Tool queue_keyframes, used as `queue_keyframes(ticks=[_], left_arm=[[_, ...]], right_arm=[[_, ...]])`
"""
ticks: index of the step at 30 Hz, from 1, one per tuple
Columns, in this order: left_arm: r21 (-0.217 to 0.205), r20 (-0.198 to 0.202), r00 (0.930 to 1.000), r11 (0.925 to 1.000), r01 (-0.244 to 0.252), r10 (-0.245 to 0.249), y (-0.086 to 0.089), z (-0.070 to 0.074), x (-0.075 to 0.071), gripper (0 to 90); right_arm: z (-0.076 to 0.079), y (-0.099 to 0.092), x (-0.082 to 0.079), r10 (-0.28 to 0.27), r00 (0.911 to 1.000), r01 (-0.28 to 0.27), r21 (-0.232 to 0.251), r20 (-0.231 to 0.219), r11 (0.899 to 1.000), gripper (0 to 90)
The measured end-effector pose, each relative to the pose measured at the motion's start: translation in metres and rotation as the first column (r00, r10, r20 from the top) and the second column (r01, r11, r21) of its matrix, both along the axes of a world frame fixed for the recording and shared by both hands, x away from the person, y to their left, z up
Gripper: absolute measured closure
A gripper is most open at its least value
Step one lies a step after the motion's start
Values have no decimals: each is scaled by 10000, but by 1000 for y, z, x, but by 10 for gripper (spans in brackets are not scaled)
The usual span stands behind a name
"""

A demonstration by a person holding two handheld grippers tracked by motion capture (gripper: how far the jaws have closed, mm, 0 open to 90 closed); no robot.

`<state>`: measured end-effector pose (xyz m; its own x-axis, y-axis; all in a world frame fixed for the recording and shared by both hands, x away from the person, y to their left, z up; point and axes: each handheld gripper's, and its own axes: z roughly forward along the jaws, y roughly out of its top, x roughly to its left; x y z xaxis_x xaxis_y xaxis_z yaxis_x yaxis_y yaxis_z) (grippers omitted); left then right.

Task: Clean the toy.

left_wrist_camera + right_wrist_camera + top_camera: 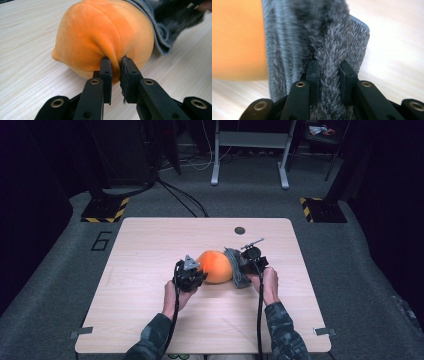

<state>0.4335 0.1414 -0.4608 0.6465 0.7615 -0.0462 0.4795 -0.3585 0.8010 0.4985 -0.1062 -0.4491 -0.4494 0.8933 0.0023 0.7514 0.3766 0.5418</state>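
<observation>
Orange velvety plush, a round stuffed ball (100,37), lies mid-table directly ahead of the left gripper (115,65), whose jaws are nearly closed and pinch a fold of its fabric. On the ball's far side, the right gripper (329,67) has its jaws partly closed, clamping the fuzzy grey knitted fabric piece (332,37) that wraps that end of the ball.

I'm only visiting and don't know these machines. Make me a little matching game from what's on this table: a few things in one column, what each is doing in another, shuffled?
Things:
1. round orange plush ball
2. grey fuzzy knitted cover
3. left gripper
4. small dark round hole in the wooden table

States:
A. pinching a fold of orange fabric
B. held by the right gripper
C. partly wrapped in grey
D. far from both hands

Pairs: 1-C, 2-B, 3-A, 4-D
</observation>
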Motion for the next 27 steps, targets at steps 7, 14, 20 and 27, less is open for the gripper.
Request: queue_keyframes(ticks=[7, 14, 20, 27], left_arm=[[-17, 54, 10000, 10000, -29, 29, 0, 0, 0, 800], [-86, 99, 9997, 9997, -236, 237, 5, 0, -1, 692], [395, -86, 9983, 9976, -570, 573, 6, -6, 0, 478], [494, -26, 9981, 9969, -606, 608, 2, -11, 5, 435]], right_arm=[[41, 26, -17, 1082, 9879, -1110, 201, 1111, 9936, 736], [28, 38, -11, 1191, 9893, -1195, -6, 846, 9928, 737], [27, 39, -9, 1156, 9897, -1157, -31, 840, 9933, 736], [25, 36, -8, 1095, 9909, -1100, 31, 788, 9939, 736]])
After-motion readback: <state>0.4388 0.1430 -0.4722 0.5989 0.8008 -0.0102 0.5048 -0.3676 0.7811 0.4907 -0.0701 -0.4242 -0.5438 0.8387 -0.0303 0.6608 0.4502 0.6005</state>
